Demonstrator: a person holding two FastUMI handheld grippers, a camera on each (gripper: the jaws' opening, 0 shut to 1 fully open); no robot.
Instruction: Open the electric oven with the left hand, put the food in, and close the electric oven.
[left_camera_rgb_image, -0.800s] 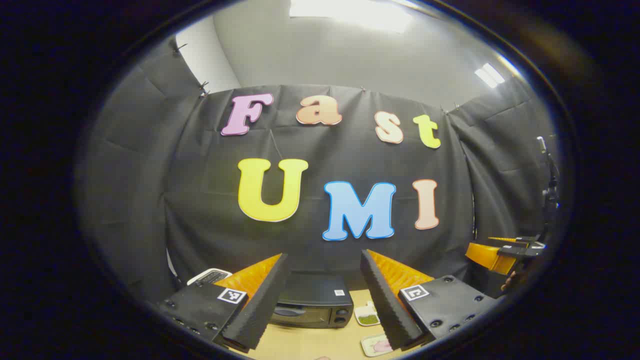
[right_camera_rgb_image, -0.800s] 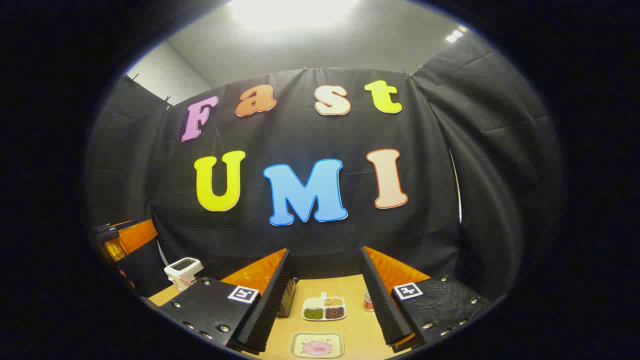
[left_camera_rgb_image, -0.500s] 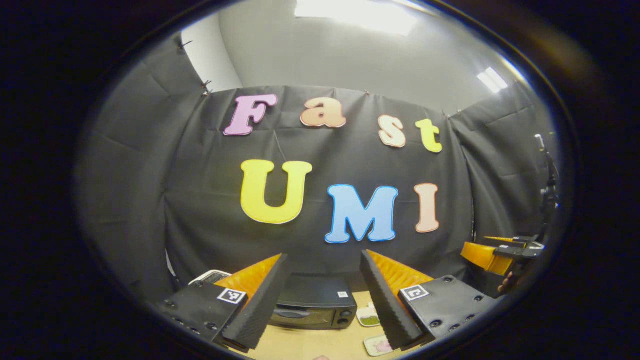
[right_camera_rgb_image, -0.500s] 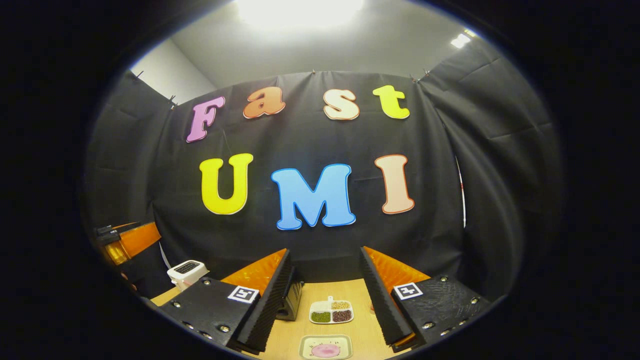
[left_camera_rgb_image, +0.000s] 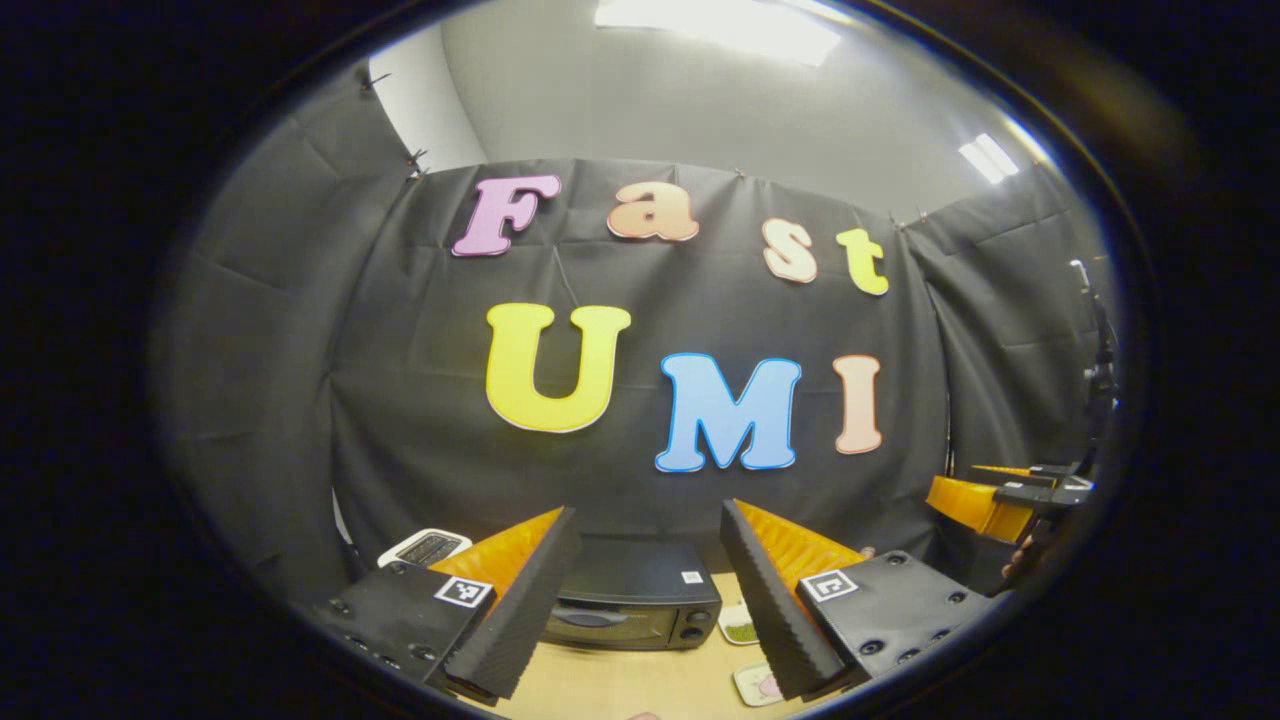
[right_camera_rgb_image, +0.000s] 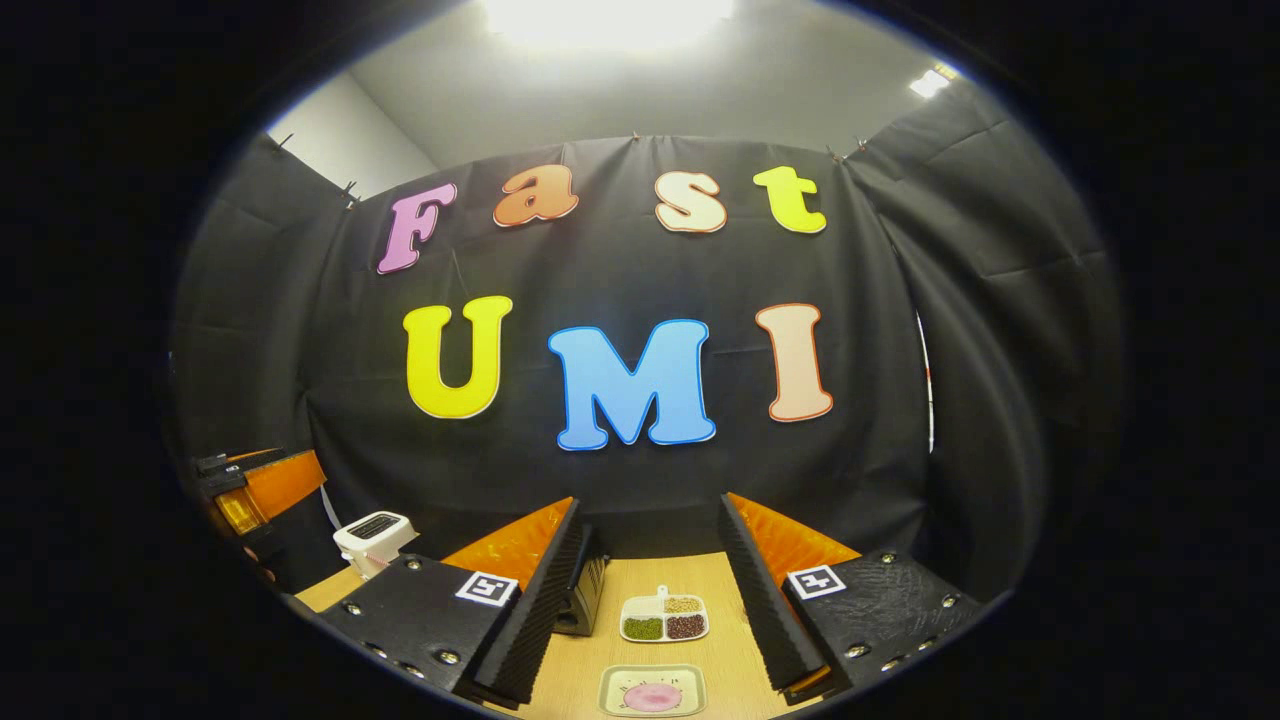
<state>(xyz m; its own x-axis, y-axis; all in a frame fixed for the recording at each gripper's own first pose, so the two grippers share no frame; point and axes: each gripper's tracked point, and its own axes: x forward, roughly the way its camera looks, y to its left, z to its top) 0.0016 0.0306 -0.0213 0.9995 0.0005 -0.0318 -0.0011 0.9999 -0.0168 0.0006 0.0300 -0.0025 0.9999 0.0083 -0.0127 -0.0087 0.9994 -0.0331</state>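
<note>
The oven (left_camera_rgb_image: 630, 600) sits shut on the table (left_camera_rgb_image: 620, 685) against the back cloth, straight ahead of the left claw (left_camera_rgb_image: 648, 600) and framed between its two spread fingers, its door facing the claw and its long side running across the view, so a forward and downward reach should bring that claw to the door's top edge. The left claw is released and holds nothing. In the right gripper view the oven lies off to the left, just its side showing beside that claw's left finger, so the left hand looks the nearer. The right claw (right_camera_rgb_image: 650, 610) is also released and empty, and ahead of it lie a divided dish (right_camera_rgb_image: 664, 619) and nearer, a plate of pink food (right_camera_rgb_image: 652, 692)
</note>
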